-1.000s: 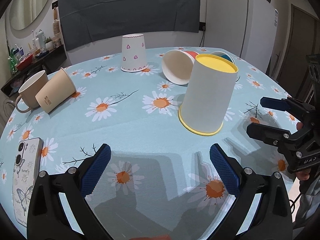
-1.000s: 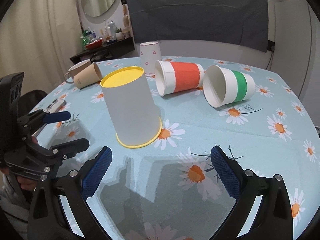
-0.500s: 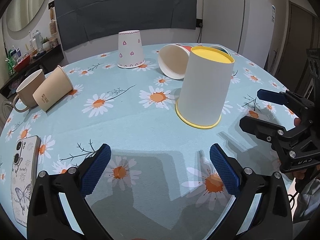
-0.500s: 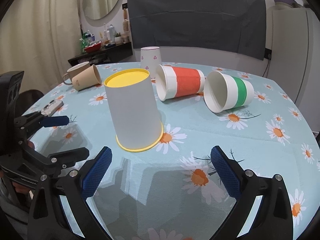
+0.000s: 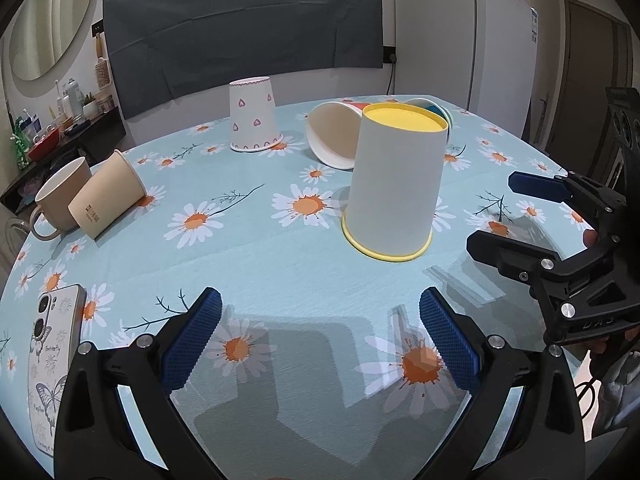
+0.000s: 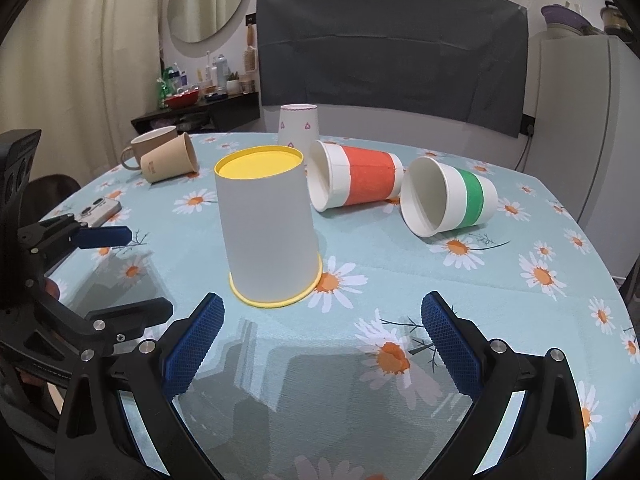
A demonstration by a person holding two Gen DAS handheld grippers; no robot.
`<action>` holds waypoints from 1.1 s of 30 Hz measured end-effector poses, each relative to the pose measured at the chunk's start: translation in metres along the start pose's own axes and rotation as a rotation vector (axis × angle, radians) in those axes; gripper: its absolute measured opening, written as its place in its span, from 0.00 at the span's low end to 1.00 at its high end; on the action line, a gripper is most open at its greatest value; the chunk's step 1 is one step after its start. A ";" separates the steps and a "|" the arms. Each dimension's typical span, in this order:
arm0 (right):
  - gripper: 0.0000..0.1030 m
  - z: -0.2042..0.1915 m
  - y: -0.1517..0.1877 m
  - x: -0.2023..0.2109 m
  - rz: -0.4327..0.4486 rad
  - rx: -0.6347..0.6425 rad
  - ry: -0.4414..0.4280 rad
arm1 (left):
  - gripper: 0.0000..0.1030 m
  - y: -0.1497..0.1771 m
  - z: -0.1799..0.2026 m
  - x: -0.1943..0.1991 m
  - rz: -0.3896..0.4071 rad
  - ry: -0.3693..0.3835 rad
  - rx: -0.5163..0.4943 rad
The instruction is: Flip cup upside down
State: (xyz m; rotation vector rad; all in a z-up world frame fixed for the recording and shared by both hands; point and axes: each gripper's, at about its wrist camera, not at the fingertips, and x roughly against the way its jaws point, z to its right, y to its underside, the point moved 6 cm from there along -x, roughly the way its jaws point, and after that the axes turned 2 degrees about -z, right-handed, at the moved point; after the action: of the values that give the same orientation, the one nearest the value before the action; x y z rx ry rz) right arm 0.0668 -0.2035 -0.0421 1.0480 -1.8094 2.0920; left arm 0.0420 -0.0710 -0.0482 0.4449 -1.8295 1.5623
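Both claws (spread wide) flank upturned cup (image 5: 394,184).

Bare worktop (image 6: 400,280) lies before your yellow-rimmed cup (image 6: 268,224); behind it, the red-banded cup (image 6: 356,180) crowds close.

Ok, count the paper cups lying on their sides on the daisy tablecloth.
3: the red-banded white paper cup mid-table, the green-banded white paper cup to its right, and the tan paper cup far left beside a mug. None seems hidden.
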 end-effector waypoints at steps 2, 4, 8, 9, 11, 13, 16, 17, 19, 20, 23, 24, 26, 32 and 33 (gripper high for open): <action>0.92 -0.001 0.000 0.000 0.002 0.009 -0.001 | 0.94 0.001 0.000 0.001 0.002 0.006 -0.001; 0.92 -0.003 0.000 0.001 0.005 0.016 -0.001 | 0.94 0.001 -0.001 0.000 0.002 0.015 0.002; 0.92 -0.005 0.000 0.000 0.001 0.027 0.005 | 0.94 0.000 -0.004 -0.001 -0.005 0.023 0.025; 0.92 -0.005 0.000 0.000 0.000 0.030 0.009 | 0.94 0.000 -0.004 -0.001 -0.003 0.023 0.030; 0.92 -0.007 0.001 0.000 0.000 0.038 0.011 | 0.94 0.000 -0.005 0.000 0.002 0.027 0.032; 0.92 -0.007 0.001 0.000 -0.002 0.043 0.011 | 0.94 0.001 -0.005 0.000 0.004 0.024 0.031; 0.92 -0.008 0.001 -0.001 -0.004 0.043 0.003 | 0.94 0.001 -0.004 0.000 0.003 0.026 0.024; 0.92 -0.007 0.001 -0.001 -0.004 0.040 0.003 | 0.94 0.001 -0.004 0.000 0.003 0.026 0.025; 0.92 -0.007 0.001 0.000 -0.001 0.035 0.006 | 0.94 0.000 -0.005 0.000 0.003 0.030 0.029; 0.92 -0.007 0.001 0.000 -0.001 0.036 0.000 | 0.94 0.000 -0.005 0.000 0.004 0.034 0.032; 0.92 -0.007 0.001 -0.001 -0.006 0.034 0.003 | 0.94 0.000 -0.006 0.000 0.010 0.038 0.039; 0.92 -0.007 0.001 -0.001 -0.004 0.033 0.001 | 0.94 0.000 -0.006 0.000 0.009 0.042 0.042; 0.92 -0.006 0.001 -0.001 -0.002 0.028 -0.003 | 0.94 0.000 -0.009 -0.001 0.001 0.047 0.059; 0.92 -0.003 0.001 -0.001 -0.006 0.012 -0.015 | 0.94 0.000 -0.014 -0.003 -0.005 0.067 0.095; 0.92 -0.003 0.001 -0.001 -0.006 0.011 -0.016 | 0.94 -0.001 -0.013 -0.003 -0.004 0.065 0.091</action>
State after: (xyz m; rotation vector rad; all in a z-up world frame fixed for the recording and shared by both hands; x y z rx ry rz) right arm 0.0660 -0.2011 -0.0440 1.0744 -1.8020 2.0991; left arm 0.0485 -0.0588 -0.0495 0.4341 -1.7128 1.6427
